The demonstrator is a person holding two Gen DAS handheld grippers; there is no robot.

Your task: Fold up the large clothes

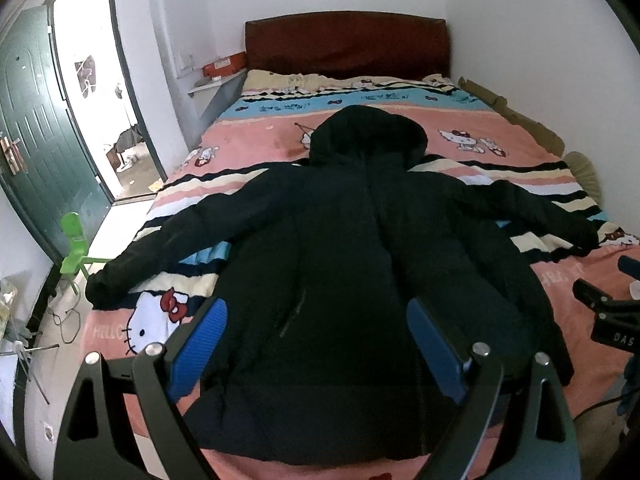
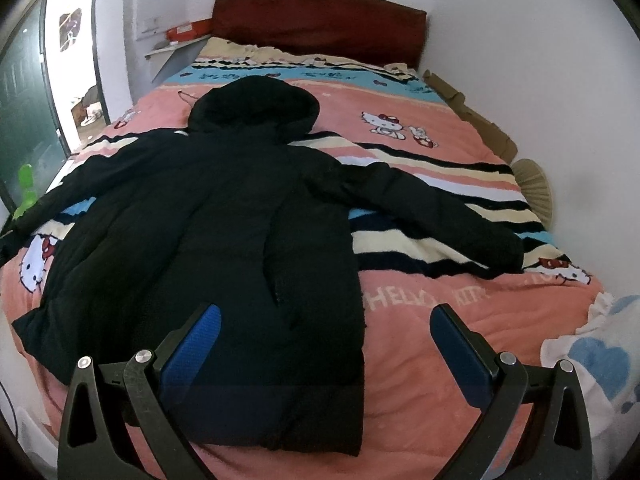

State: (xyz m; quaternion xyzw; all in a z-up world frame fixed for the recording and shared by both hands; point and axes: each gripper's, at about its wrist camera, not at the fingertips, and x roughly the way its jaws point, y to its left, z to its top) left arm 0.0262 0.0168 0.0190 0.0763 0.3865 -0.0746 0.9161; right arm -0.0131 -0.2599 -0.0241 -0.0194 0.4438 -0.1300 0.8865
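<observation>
- A bed (image 1: pixel 256 148) with a pink cartoon-cat blanket (image 2: pixel 440 312) and a dark red headboard (image 1: pixel 348 42) fills a small white-walled room; its right side runs along the wall, where strips of cardboard (image 1: pixel 516 114) sit between mattress and wall.
- To the left, a green door (image 1: pixel 38 128) stands open onto a bright passage, with a green plastic chair (image 1: pixel 74 256) on the pale floor just beside the bed and a red box (image 1: pixel 224 66) on a shelf near the headboard.
- A black hooded coat (image 1: pixel 360 260) lies spread flat in the middle of the blanket, hood toward the headboard, both sleeves stretched out to the sides and hem close to the near edge of the bed.
- Bare blanket shows to the right of the coat and above the hood; the left cuff reaches the bed's left edge.
- The left gripper (image 1: pixel 316 328) hovers over the coat's lower body, its blue-padded fingers spread wide and holding nothing.
- The right gripper (image 2: pixel 326 332) hangs above the coat's lower right edge, fingers likewise apart and empty, one over black fabric, the other over pink blanket.
- A white cloth with blue hearts (image 2: pixel 592 360) lies at the bed's near right corner.
</observation>
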